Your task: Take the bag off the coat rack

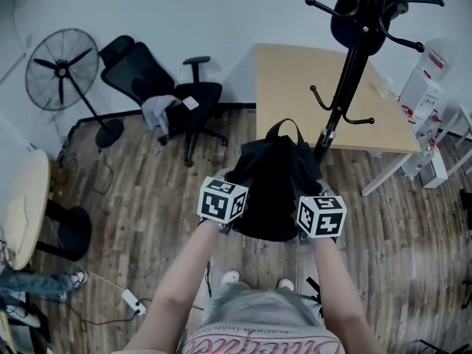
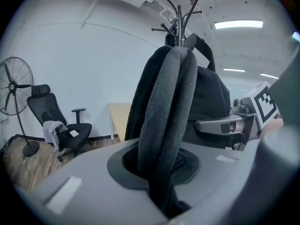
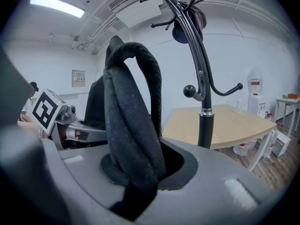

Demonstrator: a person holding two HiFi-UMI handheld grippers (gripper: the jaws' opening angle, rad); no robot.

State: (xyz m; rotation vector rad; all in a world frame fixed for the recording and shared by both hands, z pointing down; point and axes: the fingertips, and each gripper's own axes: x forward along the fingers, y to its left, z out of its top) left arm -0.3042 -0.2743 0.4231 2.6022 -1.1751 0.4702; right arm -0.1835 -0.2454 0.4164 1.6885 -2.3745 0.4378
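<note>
Hanging between the two grippers, the black backpack (image 1: 271,179) sits in front of the person, above the wood-plank floor (image 1: 133,220) and clear of the coat rack (image 1: 345,80). Its top carry loop (image 1: 285,128) stands upright, close to the rack's black pole but apart from the hooks. The left gripper (image 2: 161,172) is clamped on a padded shoulder strap (image 2: 166,107), which rises thick and folded out of the narrow gap between its jaws. The right gripper (image 3: 138,172) is likewise clamped on the other padded strap (image 3: 131,111), bunched and twisted where the jaws pinch it. Each gripper view shows the other gripper's marker cube beyond the backpack's body. The rack stands at the near edge of a light wooden tabletop (image 1: 295,87), with a dark item (image 1: 352,17) hung on its upper hooks. A black office chair (image 1: 158,87) with a grey cloth on its seat and a pedestal fan (image 1: 63,68) stand by the wall, well apart from the backpack, on the left.
</note>
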